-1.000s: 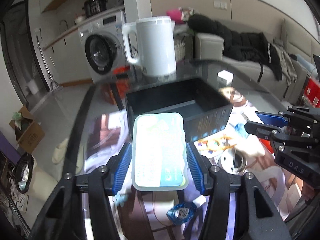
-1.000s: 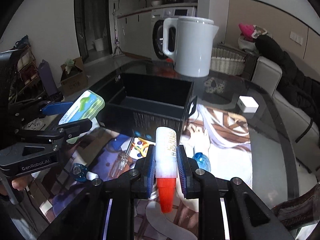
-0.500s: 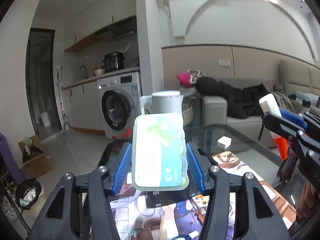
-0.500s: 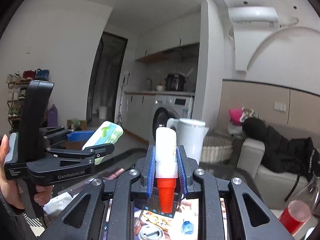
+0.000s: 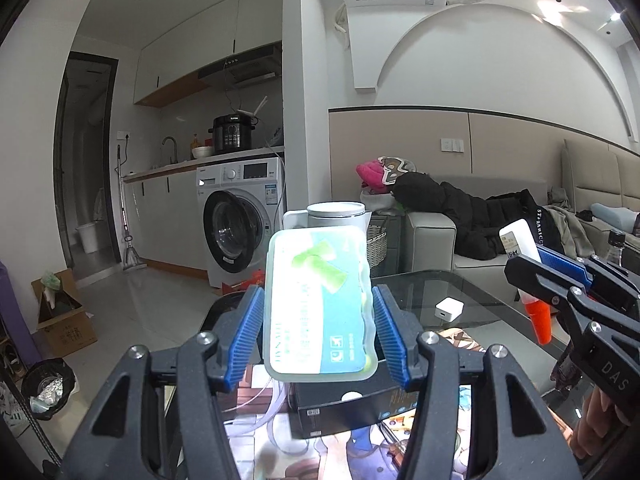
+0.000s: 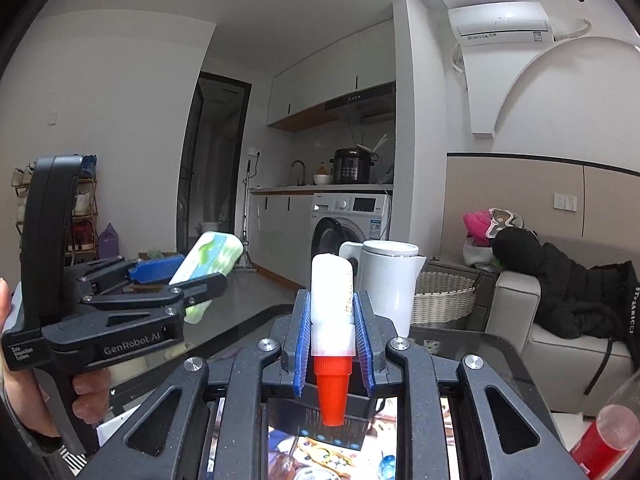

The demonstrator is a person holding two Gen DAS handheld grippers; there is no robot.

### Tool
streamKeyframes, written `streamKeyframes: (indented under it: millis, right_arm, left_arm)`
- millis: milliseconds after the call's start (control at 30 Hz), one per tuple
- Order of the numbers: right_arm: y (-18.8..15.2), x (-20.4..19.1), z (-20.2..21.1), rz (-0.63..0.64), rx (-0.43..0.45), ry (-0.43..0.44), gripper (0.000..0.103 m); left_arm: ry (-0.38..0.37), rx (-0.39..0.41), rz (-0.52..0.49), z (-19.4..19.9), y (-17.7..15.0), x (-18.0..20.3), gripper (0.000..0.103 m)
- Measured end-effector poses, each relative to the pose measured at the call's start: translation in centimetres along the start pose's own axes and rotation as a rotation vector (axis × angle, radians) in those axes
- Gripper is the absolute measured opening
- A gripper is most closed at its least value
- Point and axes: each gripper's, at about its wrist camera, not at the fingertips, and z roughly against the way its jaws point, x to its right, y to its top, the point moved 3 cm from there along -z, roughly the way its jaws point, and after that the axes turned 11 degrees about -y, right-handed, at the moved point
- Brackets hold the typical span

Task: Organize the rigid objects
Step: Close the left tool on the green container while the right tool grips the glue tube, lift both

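My left gripper [image 5: 320,330] is shut on a flat pale green plastic case [image 5: 320,304] and holds it up in the air, tilted level with the room. The case also shows in the right wrist view [image 6: 208,264]. My right gripper [image 6: 331,344] is shut on a white glue bottle with an orange cap [image 6: 332,336], cap pointing toward the camera. The bottle also shows in the left wrist view [image 5: 524,264]. A black open box [image 5: 344,408] stands on the glass table below both grippers, mostly hidden by them.
A white kettle [image 6: 388,280] stands on the glass table [image 5: 432,288] behind the box. A small white cube [image 5: 449,307] lies on the table. A red drink bottle [image 6: 604,436] is at the right. Small items lie on the patterned mat [image 6: 320,452].
Both grippers have lifted and tilted up from looking down at the box to looking level across the room. Each still holds its object.
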Motion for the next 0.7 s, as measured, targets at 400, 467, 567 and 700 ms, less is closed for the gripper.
streamKeyframes:
  millis: [400,467,567,700]
  right_arm:
    - [1.7,-1.0,-6.9,-0.06,0.0,-0.036,0.021]
    - [2.0,-0.9,-8.2,-0.063,0.001,-0.048,0.021]
    - [1.9,-0.7,-9.7,-0.07,-0.013,-0.062,0.021]
    - [1.3,-0.7,-12.1,-0.065,-0.072,-0.062,0.021]
  left_arm:
    - [0.029,-0.003,0.082,-5.1,1.4,-3.4,0.054]
    - [0.022,0.004,0.094,-5.4,1.5,-3.4,0.054]
    - [0.012,0.003,0.107,-5.9,1.5,-3.3,0.054]
    - [0.002,-0.03,0.104,-7.3,1.0,-2.8,0.054]
